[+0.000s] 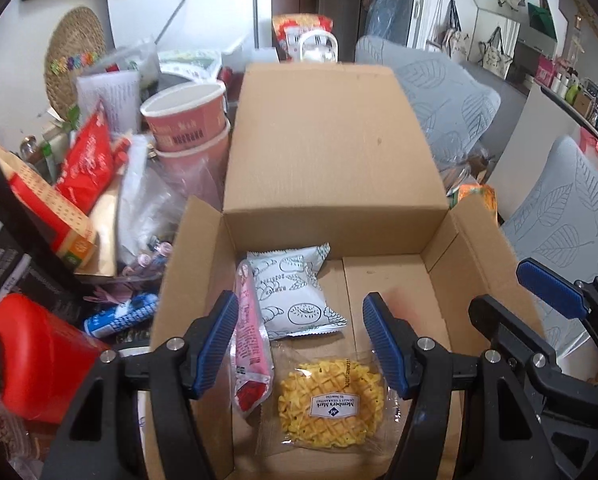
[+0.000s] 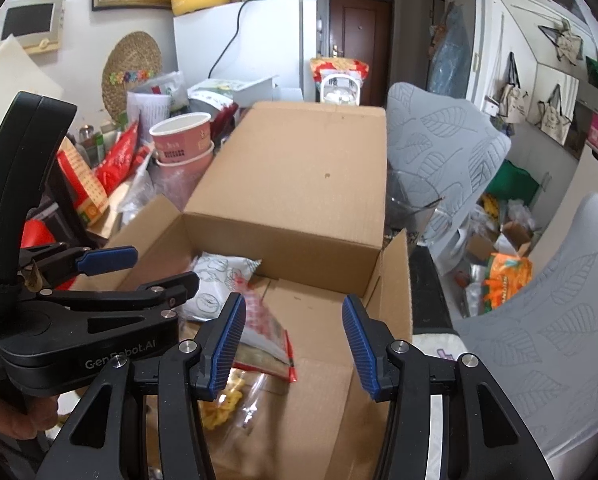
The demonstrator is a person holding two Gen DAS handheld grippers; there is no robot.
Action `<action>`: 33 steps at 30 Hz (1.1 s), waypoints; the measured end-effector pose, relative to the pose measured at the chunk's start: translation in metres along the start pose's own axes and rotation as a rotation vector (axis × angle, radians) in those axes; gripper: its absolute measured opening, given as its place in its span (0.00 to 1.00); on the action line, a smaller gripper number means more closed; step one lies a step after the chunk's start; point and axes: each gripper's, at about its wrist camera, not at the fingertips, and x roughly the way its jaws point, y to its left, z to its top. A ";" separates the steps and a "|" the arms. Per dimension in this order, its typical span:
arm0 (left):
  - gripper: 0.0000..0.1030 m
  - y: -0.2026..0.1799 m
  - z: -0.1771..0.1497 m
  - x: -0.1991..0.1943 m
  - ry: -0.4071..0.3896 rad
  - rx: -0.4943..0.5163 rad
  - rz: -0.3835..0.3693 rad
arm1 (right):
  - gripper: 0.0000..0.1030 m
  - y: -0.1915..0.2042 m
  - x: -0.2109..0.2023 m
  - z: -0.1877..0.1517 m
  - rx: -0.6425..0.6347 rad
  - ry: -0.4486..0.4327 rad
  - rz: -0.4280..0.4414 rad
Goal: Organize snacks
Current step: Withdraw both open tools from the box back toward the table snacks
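Because snacks are being gathered here, a yellow waffle pack (image 1: 331, 404) lies at six o'clock inside the cardboard box (image 1: 475, 264), beneath the left gripper (image 1: 301, 344) and right gripper (image 2: 293, 346), both part-open and empty.

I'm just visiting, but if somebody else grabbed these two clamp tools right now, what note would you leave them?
Left gripper: open, empty, above the cardboard box.
Right gripper: open, empty, over the same box.
In the box: a yellow waffle cookie in clear wrap, a pink stick packet, a white pastry packet and a red-edged packet.
Left to do: more snacks sit piled beside the box, among them stacked pink cup noodles and a red bag.
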 end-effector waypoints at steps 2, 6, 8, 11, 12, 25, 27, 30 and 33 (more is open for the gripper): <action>0.63 -0.002 0.001 -0.011 -0.022 0.003 0.003 | 0.49 0.001 -0.008 0.001 -0.002 -0.013 -0.001; 0.63 -0.001 0.001 -0.033 -0.054 -0.003 -0.012 | 0.49 0.000 -0.030 0.003 0.001 -0.046 -0.002; 0.63 -0.001 0.000 -0.046 -0.074 0.000 -0.016 | 0.49 0.001 -0.038 0.004 0.004 -0.059 -0.003; 0.63 -0.002 -0.001 -0.066 -0.110 0.009 -0.010 | 0.49 0.002 -0.056 0.005 0.001 -0.085 -0.004; 0.63 -0.002 -0.002 -0.072 -0.121 0.014 -0.007 | 0.49 0.003 -0.059 0.005 0.000 -0.092 -0.005; 0.63 -0.001 -0.024 -0.145 -0.229 0.035 -0.013 | 0.53 0.014 -0.123 -0.006 -0.023 -0.195 0.004; 0.63 -0.002 -0.029 -0.153 -0.240 0.043 -0.015 | 0.56 0.015 -0.134 -0.010 -0.023 -0.212 0.005; 0.63 -0.004 -0.038 -0.165 -0.251 0.051 -0.025 | 0.57 0.018 -0.145 -0.017 -0.032 -0.225 -0.001; 0.63 -0.005 -0.046 -0.173 -0.255 0.064 -0.034 | 0.57 0.021 -0.153 -0.025 -0.036 -0.230 -0.012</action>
